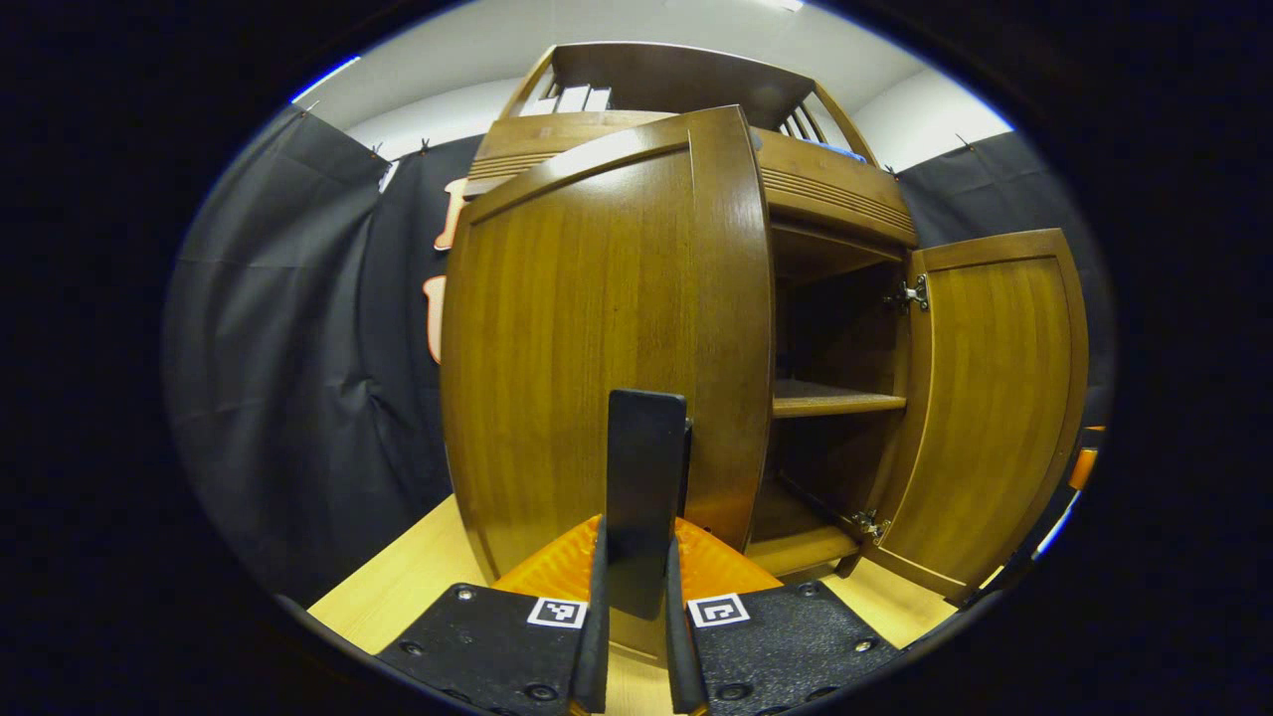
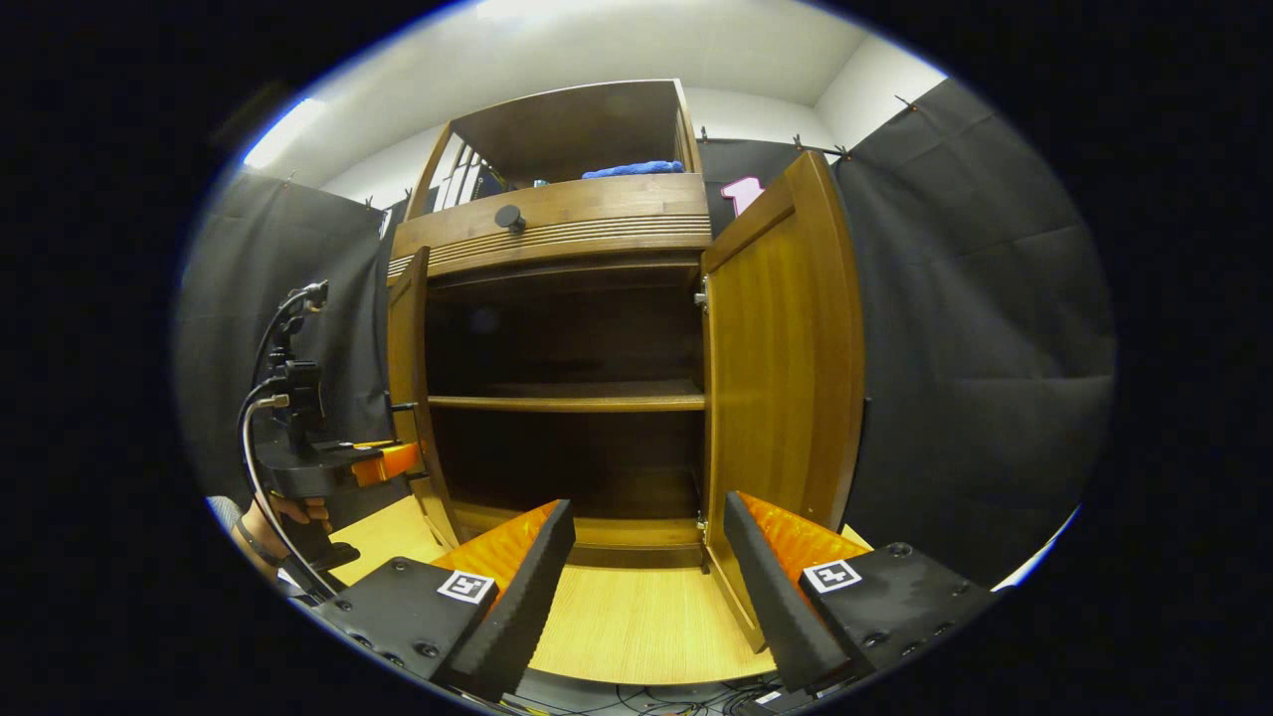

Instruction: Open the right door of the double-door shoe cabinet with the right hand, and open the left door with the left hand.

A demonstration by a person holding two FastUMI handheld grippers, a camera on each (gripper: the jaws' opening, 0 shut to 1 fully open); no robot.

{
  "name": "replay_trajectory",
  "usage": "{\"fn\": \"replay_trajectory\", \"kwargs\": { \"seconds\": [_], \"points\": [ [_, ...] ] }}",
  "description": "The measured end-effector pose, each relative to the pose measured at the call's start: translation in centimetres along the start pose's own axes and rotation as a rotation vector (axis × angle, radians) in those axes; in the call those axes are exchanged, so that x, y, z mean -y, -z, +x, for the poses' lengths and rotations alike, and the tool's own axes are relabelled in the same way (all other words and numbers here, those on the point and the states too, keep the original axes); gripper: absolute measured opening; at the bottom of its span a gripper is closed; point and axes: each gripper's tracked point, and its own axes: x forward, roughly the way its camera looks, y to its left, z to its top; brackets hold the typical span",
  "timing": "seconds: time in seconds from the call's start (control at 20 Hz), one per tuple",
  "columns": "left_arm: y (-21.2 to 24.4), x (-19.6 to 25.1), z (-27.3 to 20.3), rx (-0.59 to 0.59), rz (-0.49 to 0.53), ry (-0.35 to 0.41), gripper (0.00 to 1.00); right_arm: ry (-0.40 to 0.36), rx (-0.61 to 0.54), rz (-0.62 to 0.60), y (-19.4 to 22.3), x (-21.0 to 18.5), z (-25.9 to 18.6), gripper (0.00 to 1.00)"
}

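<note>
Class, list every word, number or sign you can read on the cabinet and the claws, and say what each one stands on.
None can be read.
Cabinet: plain wood, no text.
Square markers on the left claw and the right claw: black-and-white patterns, no letters or numbers.
What look like books on top: too small to read.

Blue cloth (image 2: pixel 633 169) on top shelf; pale wooden floor (image 2: pixel 636 626).
</note>
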Motion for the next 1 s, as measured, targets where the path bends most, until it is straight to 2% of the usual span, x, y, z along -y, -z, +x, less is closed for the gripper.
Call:
{"fn": "replay_trajectory", "kwargs": {
  "seconds": [0.05, 0.1, 0.15, 0.4, 0.5, 0.65, 0.7, 0.75, 0.8, 0.9, 0.95, 1.0],
  "points": [
    [0.0, -0.7, -0.8, 0.002, 0.005, -0.021, 0.24, -0.008, -0.002, -0.002, 0.0, -0.2, 0.0, 0.88],
    [-0.1, -1.5, -1.4, 0.003, 0.01, -0.04, 0.24, -0.016, -0.003, -0.003, 0.1, -0.5, 0.0, 0.88],
    [-0.2, -2.4, -2.1, 0.002, 0.012, -0.06, 0.24, -0.025, -0.006, -0.006, 0.2, -0.7, 0.0, 0.97],
    [-0.4, -5.8, -4.3, 0.016, 0.048, -0.135, 0.19, -0.056, -0.004, -0.015, 0.3, -1.6, 0.3, 0.97],
    [-0.4, -7.0, -4.9, 0.02, 0.05, -0.147, 0.15, -0.07, -0.003, -0.012, 0.5, -2.1, 0.5, 0.97],
    [-0.3, -8.0, -5.5, 0.019, 0.053, -0.135, 0.16, -0.09, -0.004, -0.013, 0.6, -2.9, 0.8, 0.97],
    [-0.4, -8.5, -5.7, 0.021, 0.048, -0.13, 0.12, -0.096, -0.005, -0.014, 0.6, -3.1, 0.9, 0.97],
    [-0.4, -8.9, -5.8, 0.025, 0.04, -0.129, 0.13, -0.099, -0.006, -0.014, 0.7, -3.2, 1.0, 0.97],
    [-0.4, -9.4, -5.9, 0.032, 0.028, -0.133, 0.12, -0.1, -0.007, -0.014, 0.8, -3.2, 1.1, 0.88],
    [0.0, -10.9, -6.0, 0.047, 0.002, -0.14, 0.12, -0.104, -0.01, -0.011, 0.9, -3.2, 1.2, 0.88],
    [0.3, -11.7, -5.9, 0.047, -0.007, -0.143, 0.15, -0.105, -0.013, -0.01, 1.1, -3.2, 1.2, 0.88],
    [0.9, -12.5, -5.9, 0.041, -0.019, -0.146, 0.13, -0.105, -0.015, -0.009, 1.2, -3.2, 1.2, 0.97]
  ]
}}
